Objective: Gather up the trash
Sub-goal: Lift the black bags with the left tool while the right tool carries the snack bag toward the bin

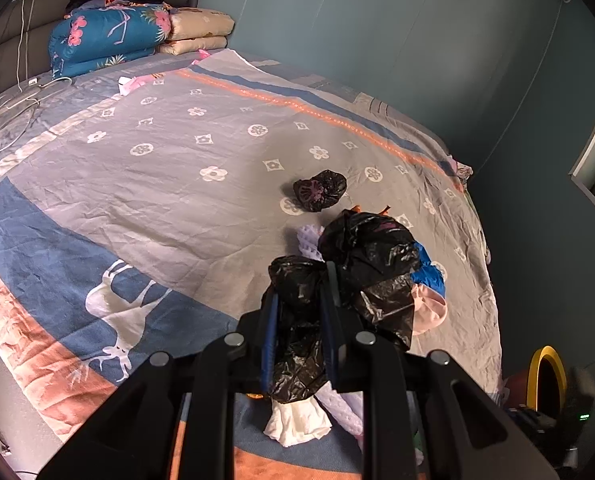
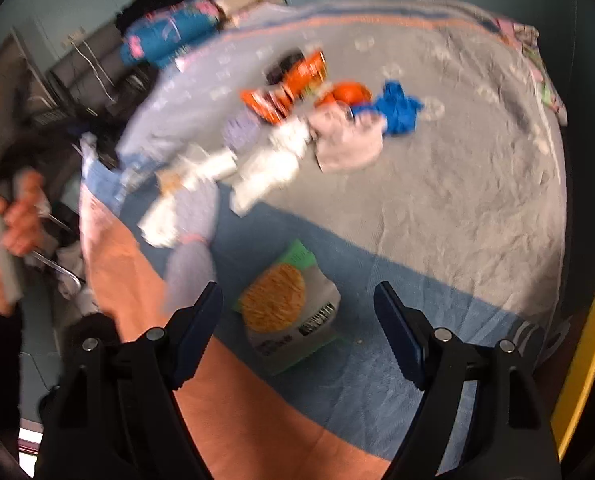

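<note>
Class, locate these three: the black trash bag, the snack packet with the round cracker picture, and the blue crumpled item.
black trash bag [image 1: 297,320]: left wrist view, part clamped between fingers.
snack packet [image 2: 287,312]: right wrist view, printed front.
blue crumpled item [image 2: 395,108]: right wrist view, its middle.

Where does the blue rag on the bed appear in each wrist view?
Left wrist: blue rag right of centre, half hidden behind the black bag.
Right wrist: blue rag upper right of centre, fully exposed.
Shared landmark: folded flamingo quilt at the bed's head.

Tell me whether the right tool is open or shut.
Open. The right tool has its two blue-padded fingers spread wide apart, gripping nothing; a round-printed snack packet lies on the bedspread between them.
</note>
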Demonstrator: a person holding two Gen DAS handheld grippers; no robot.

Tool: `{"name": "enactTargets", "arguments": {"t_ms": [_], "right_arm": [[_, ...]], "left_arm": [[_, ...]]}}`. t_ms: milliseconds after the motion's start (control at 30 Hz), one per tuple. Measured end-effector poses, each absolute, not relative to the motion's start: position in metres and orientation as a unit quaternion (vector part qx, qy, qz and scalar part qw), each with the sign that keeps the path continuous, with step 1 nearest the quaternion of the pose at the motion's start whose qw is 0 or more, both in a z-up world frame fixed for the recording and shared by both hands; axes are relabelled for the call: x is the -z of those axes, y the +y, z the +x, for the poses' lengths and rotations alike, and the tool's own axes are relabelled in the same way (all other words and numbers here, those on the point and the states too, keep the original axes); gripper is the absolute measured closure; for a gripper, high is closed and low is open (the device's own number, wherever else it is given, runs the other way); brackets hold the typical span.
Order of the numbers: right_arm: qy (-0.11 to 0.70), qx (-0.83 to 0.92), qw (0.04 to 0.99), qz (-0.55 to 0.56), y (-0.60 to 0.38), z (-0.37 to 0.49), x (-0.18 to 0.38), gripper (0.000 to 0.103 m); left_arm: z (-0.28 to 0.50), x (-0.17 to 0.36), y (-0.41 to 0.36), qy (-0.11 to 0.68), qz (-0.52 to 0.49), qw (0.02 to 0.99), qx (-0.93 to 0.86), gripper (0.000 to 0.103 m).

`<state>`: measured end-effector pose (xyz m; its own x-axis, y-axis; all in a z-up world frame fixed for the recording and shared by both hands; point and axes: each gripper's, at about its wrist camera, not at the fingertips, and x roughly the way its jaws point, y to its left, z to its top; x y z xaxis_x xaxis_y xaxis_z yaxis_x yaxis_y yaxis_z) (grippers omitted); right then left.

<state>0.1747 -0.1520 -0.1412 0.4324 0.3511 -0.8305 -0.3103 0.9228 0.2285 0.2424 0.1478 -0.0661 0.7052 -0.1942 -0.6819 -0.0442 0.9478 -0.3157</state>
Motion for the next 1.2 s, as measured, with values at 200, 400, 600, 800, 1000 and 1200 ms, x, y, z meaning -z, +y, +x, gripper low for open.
{"name": "enactTargets", "arguments": {"t_ms": [200, 400, 600, 800, 1000, 1200], "right_arm": [[0.505, -0.2, 0.84, -0.023, -0.131, 0.177, 0.159, 0.08], [0.498, -0.213, 0.841, -0.009, -0.136, 0.172, 0.145, 0.096], [0.485, -0.234, 0.842, 0.027, -0.163, 0.159, 0.104, 0.097], [0.472, -0.227, 0.85, 0.058, -0.202, 0.142, 0.069, 0.096], [0.441, -0.196, 0.872, 0.078, -0.243, 0.122, 0.045, 0.096], [0.398, -0.146, 0.901, 0.096, -0.293, 0.102, 0.019, 0.096]], "left_arm": [[0.244, 0.071, 0.143, 0.389, -0.153, 0.908, 0.043, 0.085], [0.243, 0.072, 0.138, 0.388, -0.153, 0.907, 0.049, 0.085], [0.236, 0.07, 0.12, 0.388, -0.146, 0.907, 0.07, 0.085], [0.226, 0.066, 0.084, 0.385, -0.137, 0.907, 0.106, 0.085], [0.212, 0.062, 0.04, 0.384, -0.14, 0.9, 0.15, 0.084], [0.195, 0.055, -0.004, 0.383, -0.129, 0.896, 0.185, 0.085]]}}
